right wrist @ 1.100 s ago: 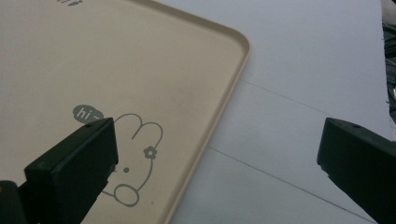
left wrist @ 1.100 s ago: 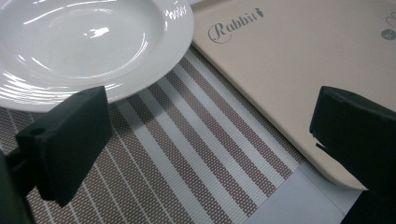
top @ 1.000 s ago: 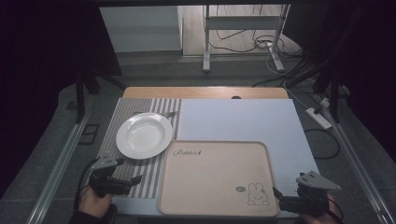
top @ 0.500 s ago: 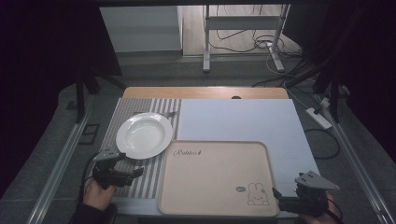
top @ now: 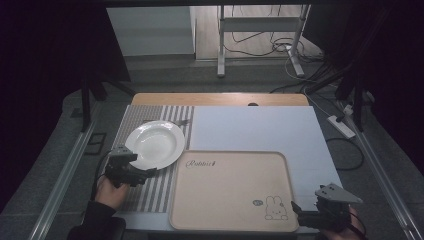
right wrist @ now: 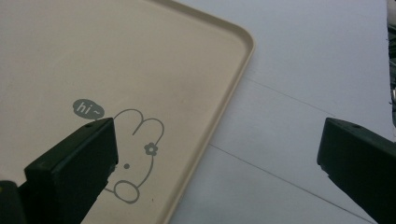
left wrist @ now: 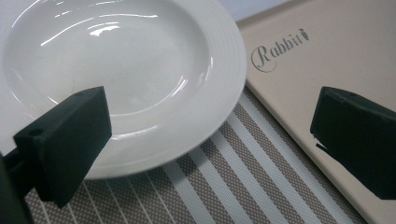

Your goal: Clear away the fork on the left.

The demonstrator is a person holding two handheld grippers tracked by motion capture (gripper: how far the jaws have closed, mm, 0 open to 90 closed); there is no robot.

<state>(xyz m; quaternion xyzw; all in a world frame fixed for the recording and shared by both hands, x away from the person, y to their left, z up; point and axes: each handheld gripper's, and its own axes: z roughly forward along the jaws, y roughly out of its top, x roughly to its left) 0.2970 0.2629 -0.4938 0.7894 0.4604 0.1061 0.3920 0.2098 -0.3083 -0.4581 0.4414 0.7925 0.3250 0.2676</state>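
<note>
Currently, a white plate (top: 155, 144) is seen left of centre on the striped placemat (top: 150, 190), just beyond the left gripper (top: 142, 173), whose jaws are spread wide and empty. At lower right, the right gripper (top: 300, 210), likewise wide open, is held over the beige rabbit tray (top: 225, 185) corner.

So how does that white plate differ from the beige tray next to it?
The plate is round, glossy white and unmarked; the tray is a matte beige rounded rectangle printed with "Rabbit" and a bunny. The plate is the smaller, and dished with a ribbed rim, while the tray is flat with a low raised edge. The plate sits on the striped mat; the tray lies mostly on the pale sheet. Both are empty.
</note>
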